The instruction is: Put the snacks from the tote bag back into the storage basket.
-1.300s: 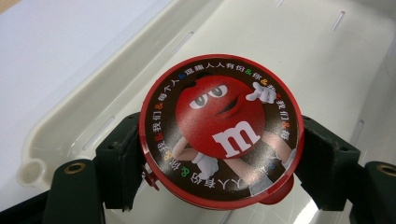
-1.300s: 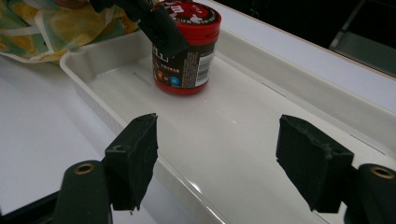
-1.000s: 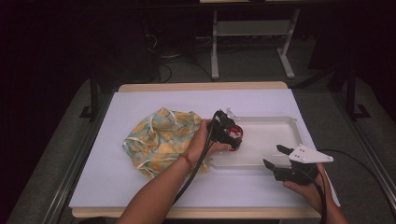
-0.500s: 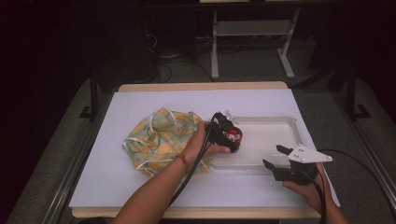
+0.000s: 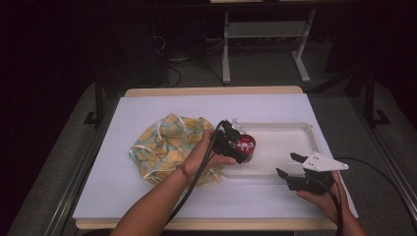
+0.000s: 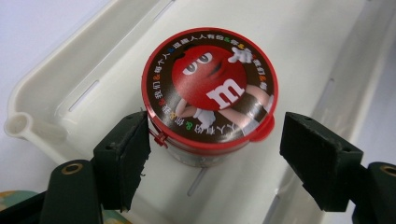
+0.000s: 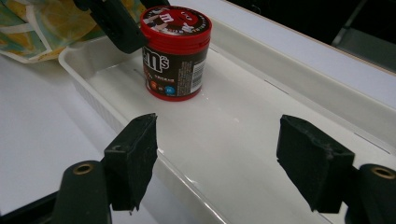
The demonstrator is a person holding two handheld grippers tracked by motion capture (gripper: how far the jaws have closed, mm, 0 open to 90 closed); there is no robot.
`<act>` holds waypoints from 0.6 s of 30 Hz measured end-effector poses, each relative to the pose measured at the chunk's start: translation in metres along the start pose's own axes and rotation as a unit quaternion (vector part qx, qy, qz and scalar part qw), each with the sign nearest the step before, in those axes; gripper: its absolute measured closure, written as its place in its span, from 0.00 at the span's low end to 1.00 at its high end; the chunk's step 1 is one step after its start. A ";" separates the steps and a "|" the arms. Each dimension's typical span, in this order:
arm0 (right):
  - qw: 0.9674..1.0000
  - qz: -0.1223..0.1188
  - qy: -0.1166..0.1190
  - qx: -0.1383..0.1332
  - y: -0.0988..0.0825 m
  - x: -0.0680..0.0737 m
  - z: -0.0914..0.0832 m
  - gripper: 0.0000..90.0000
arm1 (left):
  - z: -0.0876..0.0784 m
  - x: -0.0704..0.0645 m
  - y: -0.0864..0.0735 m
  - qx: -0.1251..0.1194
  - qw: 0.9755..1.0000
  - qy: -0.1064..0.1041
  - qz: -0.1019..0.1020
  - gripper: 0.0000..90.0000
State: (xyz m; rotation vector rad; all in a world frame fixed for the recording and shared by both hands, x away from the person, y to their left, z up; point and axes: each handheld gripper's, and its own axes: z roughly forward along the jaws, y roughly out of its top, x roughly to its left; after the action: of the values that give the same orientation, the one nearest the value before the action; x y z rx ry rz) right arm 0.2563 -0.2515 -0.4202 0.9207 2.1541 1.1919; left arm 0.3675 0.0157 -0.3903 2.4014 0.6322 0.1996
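On the white tabletop (image 5: 147, 196), a yellow patterned cloth (image 5: 162, 147) lies just left of a clear plastic tray (image 5: 295, 135), inside whose left end stands the red-lidded M&M's candy tub (image 5: 244, 146). The left tool (image 6: 212, 154) straddles that tub, one pad touching its side, the other apart, jaws having just eased inward. The right tool (image 7: 217, 161) hovers spread and empty over the tray; its view shows the tub's label.

Room is dark all round; just the table (image 5: 147, 196) is lit from above, w/ soft shadows. Both gripper views are bright & sharp, a bit blurry up close.
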 end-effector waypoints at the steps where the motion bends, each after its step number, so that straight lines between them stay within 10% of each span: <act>1: 1.000 0.001 0.000 0.000 0.000 0.000 0.000 0.31 | 0.000 0.000 -0.001 0.000 1.000 -0.001 0.000 0.29; 18: 1.000 -0.001 -0.001 0.000 0.000 0.000 0.000 0.31 | -0.010 -0.008 -0.007 -0.017 0.999 -0.010 0.034 0.37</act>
State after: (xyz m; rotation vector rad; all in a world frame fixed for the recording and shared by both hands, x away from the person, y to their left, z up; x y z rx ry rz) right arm 0.2565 -0.2514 -0.4199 0.9195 2.1536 1.1888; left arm 0.3550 0.0220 -0.3862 2.3901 0.5354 0.2134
